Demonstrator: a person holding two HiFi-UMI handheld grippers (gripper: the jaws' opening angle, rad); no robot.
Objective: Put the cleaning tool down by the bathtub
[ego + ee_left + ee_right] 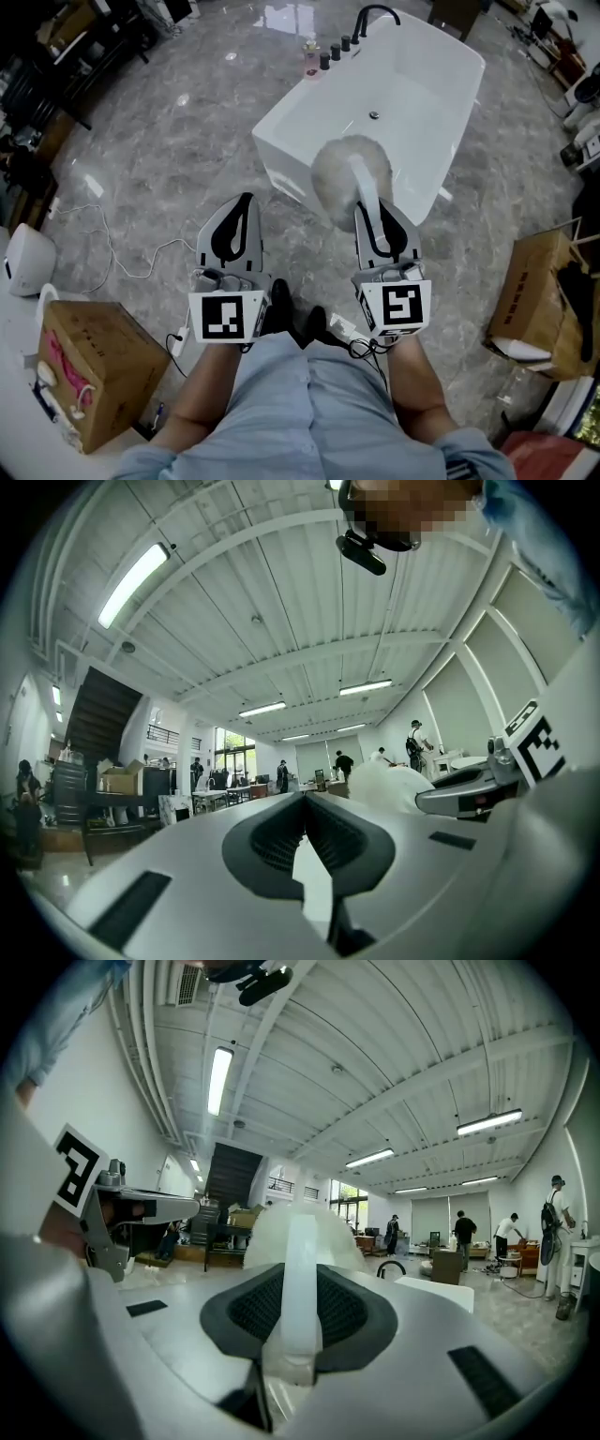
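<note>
- Head view: my right gripper (373, 212) clamps the cleaning tool (339, 173) at the near edge of the bathtub (427, 103)
- Left gripper (245, 201) closed, empty, above open floor (159, 141), centre-left

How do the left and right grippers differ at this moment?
The right gripper is shut on the handle of the brush; the left gripper is shut on nothing. In the head view the right gripper overlaps the bathtub, the left gripper only floor. Both point forward, side by side.

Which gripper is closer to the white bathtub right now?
Right. The right gripper, holding the fluffy white cleaning tool, is at the near edge of the white bathtub; the left gripper is over grey marble floor, off its corner.
</note>
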